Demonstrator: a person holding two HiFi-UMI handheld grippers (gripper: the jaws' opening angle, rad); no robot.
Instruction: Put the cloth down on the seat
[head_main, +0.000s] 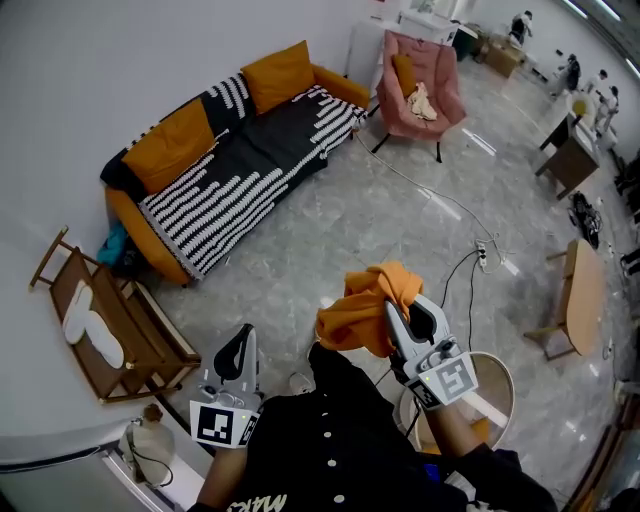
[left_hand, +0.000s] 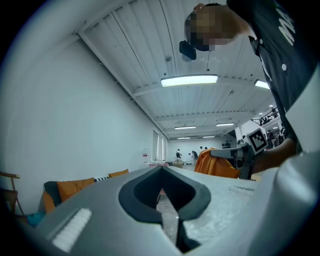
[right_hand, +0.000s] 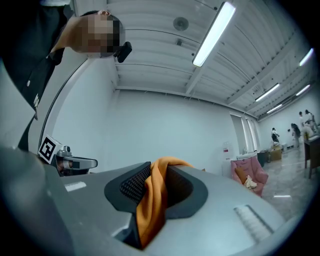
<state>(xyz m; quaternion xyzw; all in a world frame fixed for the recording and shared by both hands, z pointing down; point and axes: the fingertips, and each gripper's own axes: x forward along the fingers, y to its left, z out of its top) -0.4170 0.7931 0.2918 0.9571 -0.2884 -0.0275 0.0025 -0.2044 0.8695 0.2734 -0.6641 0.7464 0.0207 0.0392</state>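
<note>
Closest in, the person's black buttoned shirt is showing white print at its hem, cut off and unreadable. The left gripper is pointing level with its jaws closed together and nothing between them, and its cube is carrying a black-and-white square marker. The right gripper is clenching the orange cloth, which is hanging bunched in the air in front of the person, well apart from any seat. A pale jug is standing at the near left, and a round white stool is sitting just beside the right arm. Farther left, a wooden rack is holding a long white pad. A cable is trailing across the marble floor to a power strip, crossing the open way ahead. Beyond, a sofa with orange cushions is wearing a black-and-white striped throw. Farthest, a pink armchair is holding an orange cushion and a cream bundle, with people working behind.
</note>
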